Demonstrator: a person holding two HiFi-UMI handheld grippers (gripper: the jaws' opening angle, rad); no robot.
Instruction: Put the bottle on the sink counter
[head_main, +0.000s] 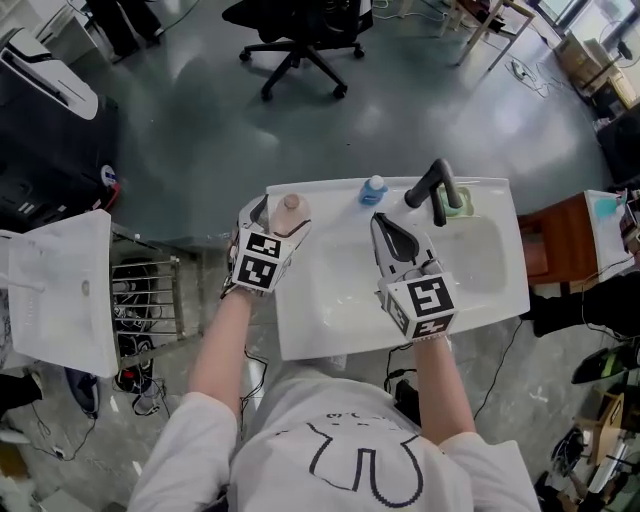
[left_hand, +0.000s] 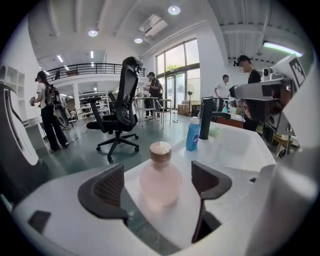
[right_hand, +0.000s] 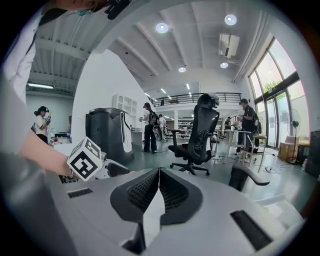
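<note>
A pink round bottle (left_hand: 161, 177) with a tan cap stands upright on the white sink counter (left_hand: 240, 162), at its left back corner (head_main: 330, 190). My left gripper (left_hand: 160, 187) is open around it, one jaw on each side with a gap to the glass. In the head view the bottle (head_main: 291, 206) shows just past the left gripper (head_main: 276, 222). My right gripper (head_main: 383, 224) hovers over the basin, shut with nothing in it. In its own view the right gripper (right_hand: 159, 187) has its pads pressed together.
A small blue bottle (head_main: 373, 190) and a black faucet (head_main: 437, 185) stand along the sink's back edge, with a green sponge (head_main: 461, 205) beside the faucet. A wire rack (head_main: 150, 300) is left of the sink, a wooden cabinet (head_main: 555, 240) right. A black office chair (head_main: 300, 40) stands behind.
</note>
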